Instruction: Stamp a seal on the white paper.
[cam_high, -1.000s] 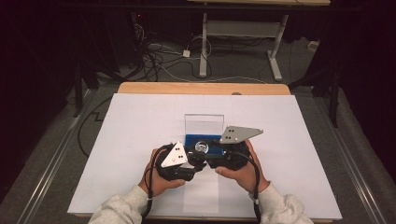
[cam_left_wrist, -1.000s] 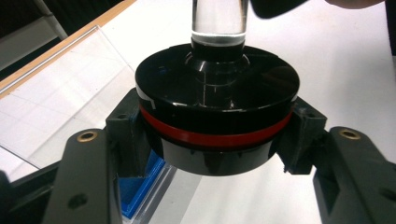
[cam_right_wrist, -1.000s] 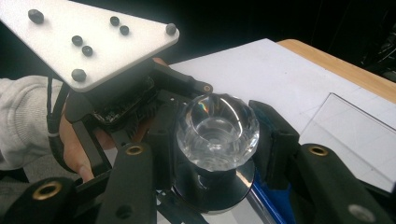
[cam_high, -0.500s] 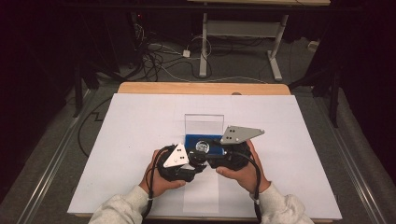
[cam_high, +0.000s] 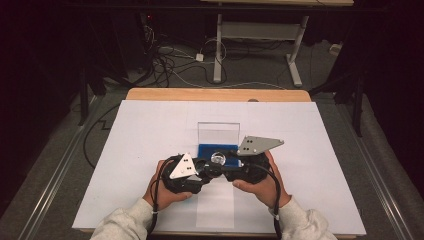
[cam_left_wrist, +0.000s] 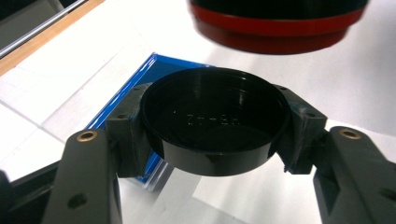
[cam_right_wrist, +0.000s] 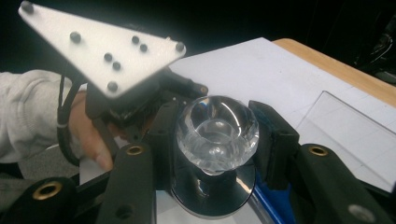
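Both grippers meet over the table's middle, just in front of a blue case (cam_high: 210, 149). My left gripper (cam_left_wrist: 215, 126) is shut on a round black cap (cam_left_wrist: 212, 119), with its hollow side facing up. Above it in the left gripper view hangs a black round body with a red ring (cam_left_wrist: 275, 28). My right gripper (cam_right_wrist: 217, 135) is shut on a clear faceted glass piece (cam_right_wrist: 217, 128) that sits on a black round base (cam_right_wrist: 212, 196). In the high view the glass piece (cam_high: 218, 158) lies between the left gripper (cam_high: 207, 170) and the right gripper (cam_high: 222, 164).
The blue case has a clear lid (cam_high: 218, 132) standing upright behind it. A white sheet (cam_high: 140, 130) covers the wooden table (cam_high: 215, 94). A clear flat sheet (cam_high: 215, 205) lies near the front edge. Cables and a desk frame are on the floor beyond.
The left hand and its gripper have edged slightly to the left. The right hand has kept still, and both grips are unchanged.
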